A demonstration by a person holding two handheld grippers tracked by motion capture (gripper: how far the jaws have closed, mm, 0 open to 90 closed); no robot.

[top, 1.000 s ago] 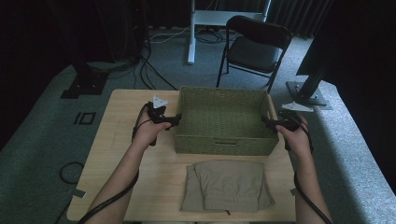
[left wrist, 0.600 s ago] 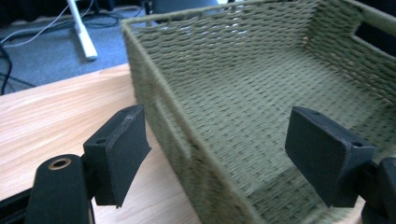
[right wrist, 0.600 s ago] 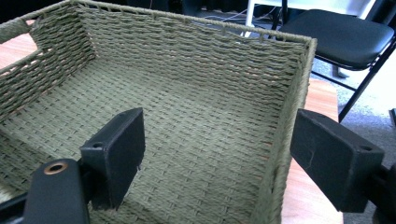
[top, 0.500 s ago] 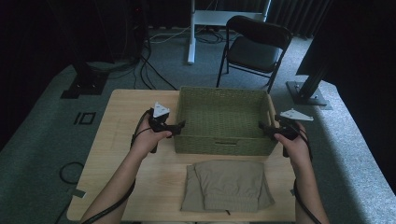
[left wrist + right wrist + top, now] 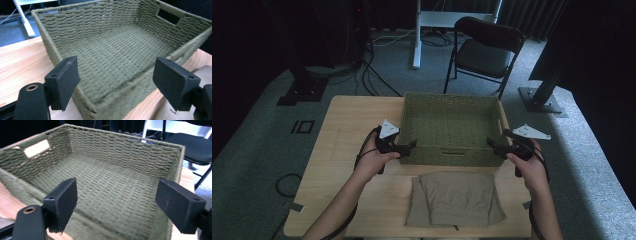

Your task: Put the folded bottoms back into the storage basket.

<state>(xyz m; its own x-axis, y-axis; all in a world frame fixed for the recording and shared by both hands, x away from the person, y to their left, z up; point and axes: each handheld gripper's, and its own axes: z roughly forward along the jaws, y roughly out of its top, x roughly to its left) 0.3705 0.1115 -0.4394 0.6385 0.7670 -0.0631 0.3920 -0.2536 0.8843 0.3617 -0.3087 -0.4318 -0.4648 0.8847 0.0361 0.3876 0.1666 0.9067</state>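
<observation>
High view showed the woven basket (image 5: 452, 127) at the table's (image 5: 342, 125) twelve o'clock side; the left gripper (image 5: 404, 148) and right gripper (image 5: 497, 147), jaws spread, straddled its near corners without pressing.

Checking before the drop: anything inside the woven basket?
The woven basket looks empty: both gripper views show bare weave across its floor. The strip just inside its near wall is hidden in the high view. The folded cloth lies outside, on the table.

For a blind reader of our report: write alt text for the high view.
A person's two hands hold the left gripper and right gripper, jaws open, at the near corners of an empty green woven basket on a wooden table. A folded beige cloth lies nearer the person.
</observation>
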